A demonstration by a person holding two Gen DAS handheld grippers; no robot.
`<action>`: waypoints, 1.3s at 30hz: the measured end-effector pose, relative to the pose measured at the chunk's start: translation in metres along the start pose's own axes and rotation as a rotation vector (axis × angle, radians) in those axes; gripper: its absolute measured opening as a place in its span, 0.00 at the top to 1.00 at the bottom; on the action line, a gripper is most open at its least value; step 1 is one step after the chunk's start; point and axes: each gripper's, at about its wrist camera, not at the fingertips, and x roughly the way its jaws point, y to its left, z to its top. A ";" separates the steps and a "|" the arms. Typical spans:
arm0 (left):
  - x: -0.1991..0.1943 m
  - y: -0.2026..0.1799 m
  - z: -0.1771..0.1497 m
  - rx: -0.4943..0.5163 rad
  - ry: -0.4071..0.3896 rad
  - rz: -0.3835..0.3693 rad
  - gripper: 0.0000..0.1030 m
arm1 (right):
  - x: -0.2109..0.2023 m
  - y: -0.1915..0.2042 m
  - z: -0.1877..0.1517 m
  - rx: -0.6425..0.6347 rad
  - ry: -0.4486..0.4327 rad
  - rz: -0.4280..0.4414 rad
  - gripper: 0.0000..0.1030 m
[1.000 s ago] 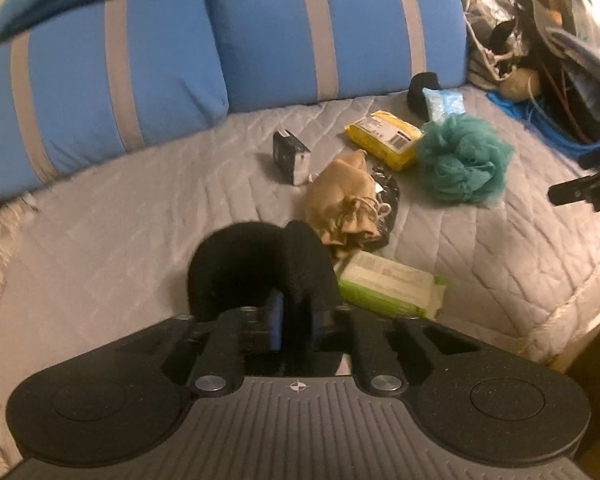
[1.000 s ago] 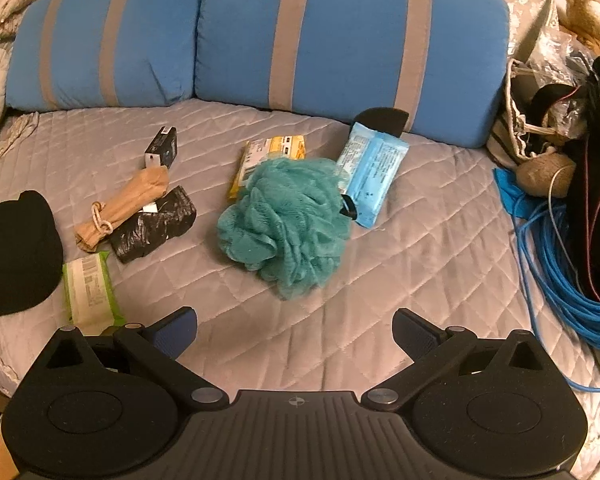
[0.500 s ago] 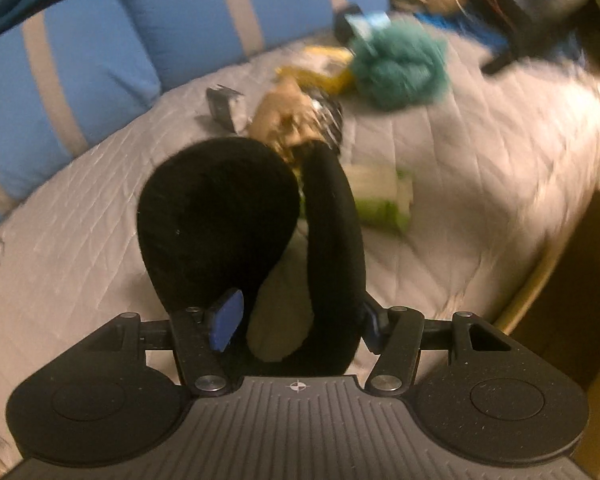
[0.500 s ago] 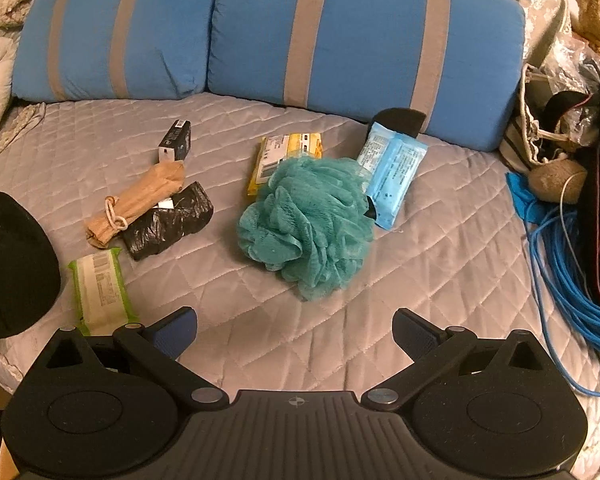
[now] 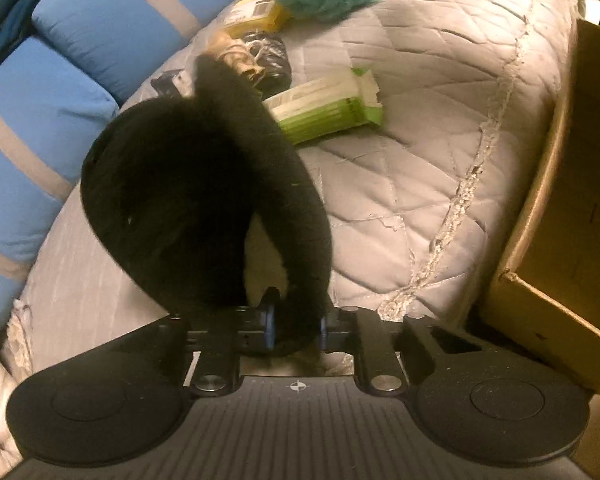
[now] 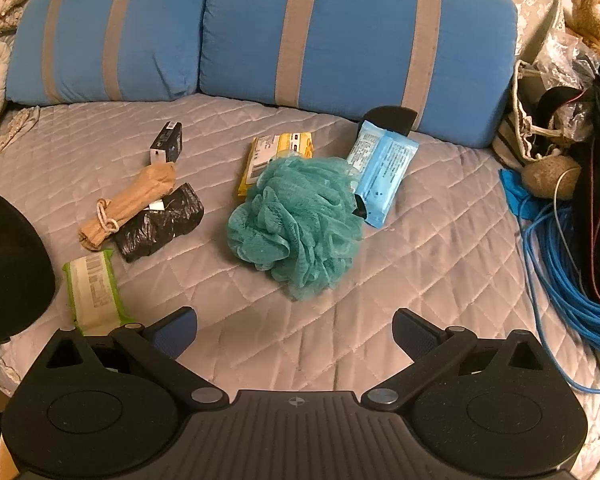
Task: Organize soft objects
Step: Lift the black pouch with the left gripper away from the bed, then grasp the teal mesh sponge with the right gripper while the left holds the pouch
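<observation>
Gripping a black fuzzy pad [image 5: 188, 208] by its lower edge, the left gripper [image 5: 294, 330] has its jaws closing, with the black fabric pinched between the blue pads. The pad stands up in front of the camera, folded on itself, filling the middle of the left wrist view. In the right wrist view the same pad [image 6: 8, 272] shows at the left edge, above the near border of the bed [image 6: 440, 248].

Right gripper [image 6: 294, 334]: jaws spread wide, nothing between them, hovering over bare quilt at the bottom centre.

Cardboard box [image 5: 572, 208] at the right edge of the left wrist view, just beside the mattress edge. Likely the drop point, though nothing confirms it.

Other items on the quilt, right wrist view:
- teal bath pouf [image 6: 296, 224], centre
- green wipes pack [image 6: 94, 292], lower left
- tan stocking bundle [image 6: 128, 204] touching a black plastic roll [image 6: 160, 222]
- yellow pack [image 6: 272, 152] partly under the pouf
- blue wipes pack [image 6: 382, 168], upper right of the pouf
- small dark box [image 6: 166, 142], upper left of centre

Doing this step well, as judged:
- The hold is on a thin edge and the bulk hangs free, so let the grip finish before any swing toward the box.
- Carry the pad clear of the box rim, lower it inside, then release.
- Turn slowly; the floppy part may catch the rim.
- The pouf looks the natural next pick for the idle right gripper.
</observation>
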 end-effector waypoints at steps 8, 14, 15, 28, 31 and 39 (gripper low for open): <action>-0.042 0.043 0.027 -0.262 -0.179 -0.021 0.90 | 0.001 -0.014 0.001 0.011 -0.015 -0.014 0.00; -0.062 0.065 0.052 -0.467 -0.294 -0.056 0.91 | 0.014 -0.026 0.006 -0.008 -0.015 -0.018 0.00; -0.064 0.069 0.053 -0.504 -0.306 -0.075 0.91 | 0.017 -0.028 0.007 -0.006 -0.014 -0.008 0.00; -0.063 0.087 0.073 -0.691 -0.357 -0.189 0.91 | 0.062 -0.029 0.032 -0.108 -0.082 0.036 0.11; -0.062 0.090 0.073 -0.708 -0.357 -0.192 0.91 | 0.075 -0.026 0.036 -0.126 -0.081 0.035 0.15; -0.063 0.094 0.074 -0.736 -0.368 -0.191 0.90 | 0.094 -0.016 0.040 -0.107 -0.007 0.081 0.75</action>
